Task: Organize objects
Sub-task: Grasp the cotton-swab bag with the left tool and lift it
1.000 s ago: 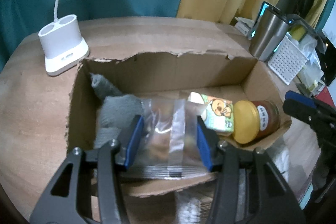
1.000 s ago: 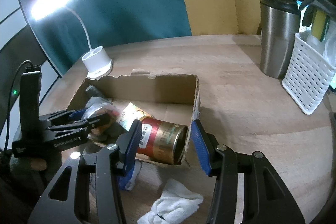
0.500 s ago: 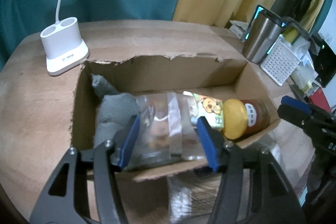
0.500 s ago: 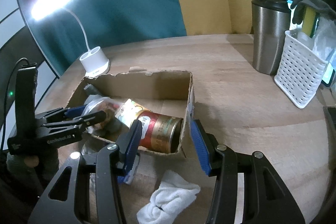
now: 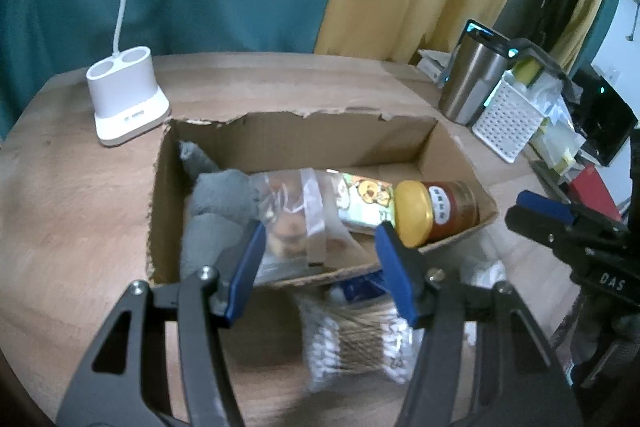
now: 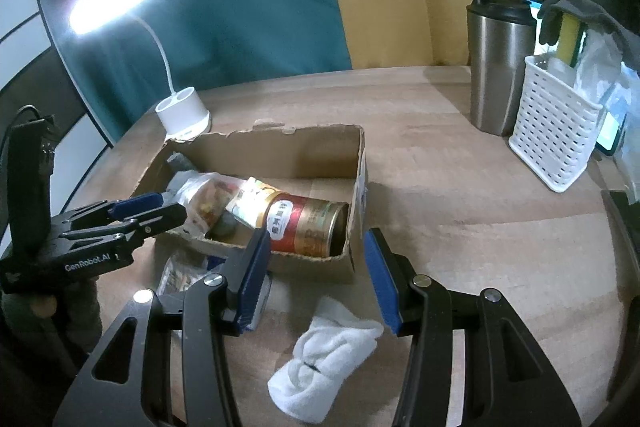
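While the wooden tabletop [image 6: 460, 195] carries everything, the torn cardboard box [image 5: 304, 137] sits toward its left edge. Inside lie a grey cloth [image 5: 218, 203] at the left end, a clear snack bag [image 5: 296, 223], a cartoon-printed carton [image 5: 362, 201] and a yellow-lidded jar [image 5: 436, 213] at the right end. Near the front edge rest a white sock [image 6: 320, 359] and a cotton-swab pack [image 5: 356, 343]. Left gripper [image 5: 320, 267] and right gripper [image 6: 314, 275] both gape wide, holding nothing.

Torn matt cardboard box [image 5: 448, 143], glossy plastic bag [image 5: 296, 211], brushed steel tumbler [image 6: 498, 67], wood table [image 6: 460, 195]
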The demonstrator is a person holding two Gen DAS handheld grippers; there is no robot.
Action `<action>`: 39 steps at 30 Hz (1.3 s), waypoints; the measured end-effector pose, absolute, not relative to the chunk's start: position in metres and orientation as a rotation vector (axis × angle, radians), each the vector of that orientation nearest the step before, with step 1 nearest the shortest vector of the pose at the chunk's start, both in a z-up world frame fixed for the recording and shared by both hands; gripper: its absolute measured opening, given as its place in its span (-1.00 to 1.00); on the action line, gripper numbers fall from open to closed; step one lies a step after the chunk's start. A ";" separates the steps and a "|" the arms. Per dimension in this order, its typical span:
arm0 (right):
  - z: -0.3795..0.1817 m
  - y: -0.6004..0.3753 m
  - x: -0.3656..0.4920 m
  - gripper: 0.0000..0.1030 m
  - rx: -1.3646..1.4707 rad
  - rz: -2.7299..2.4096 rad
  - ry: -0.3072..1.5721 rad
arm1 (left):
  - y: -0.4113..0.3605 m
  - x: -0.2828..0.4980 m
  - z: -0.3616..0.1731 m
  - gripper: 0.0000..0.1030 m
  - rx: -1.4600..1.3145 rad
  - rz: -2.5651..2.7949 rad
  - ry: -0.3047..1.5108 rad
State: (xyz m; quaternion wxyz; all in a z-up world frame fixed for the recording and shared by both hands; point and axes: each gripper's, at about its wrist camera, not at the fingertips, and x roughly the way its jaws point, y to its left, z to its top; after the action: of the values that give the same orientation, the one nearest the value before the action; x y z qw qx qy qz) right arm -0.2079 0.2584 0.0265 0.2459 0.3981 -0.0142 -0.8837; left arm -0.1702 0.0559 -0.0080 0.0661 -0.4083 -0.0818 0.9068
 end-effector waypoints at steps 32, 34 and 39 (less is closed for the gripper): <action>0.007 0.265 -0.167 0.00 1.144 -2.423 -0.015 | 0.064 -0.122 -0.020 0.57 -1.217 2.728 -0.275; 0.004 0.266 -0.165 0.00 1.154 -2.419 -0.015 | 0.066 -0.121 -0.024 0.57 -1.229 2.720 -0.272; -0.003 0.268 -0.163 0.00 1.177 -2.412 -0.013 | 0.072 -0.120 -0.030 0.57 -1.249 2.704 -0.255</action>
State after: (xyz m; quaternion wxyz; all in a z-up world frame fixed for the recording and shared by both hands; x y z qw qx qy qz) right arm -0.1631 0.2682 -0.0029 0.2268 0.4272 -0.0046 -0.8752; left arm -0.1198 0.0716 -0.0305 0.0762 -0.4167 -0.0851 0.9019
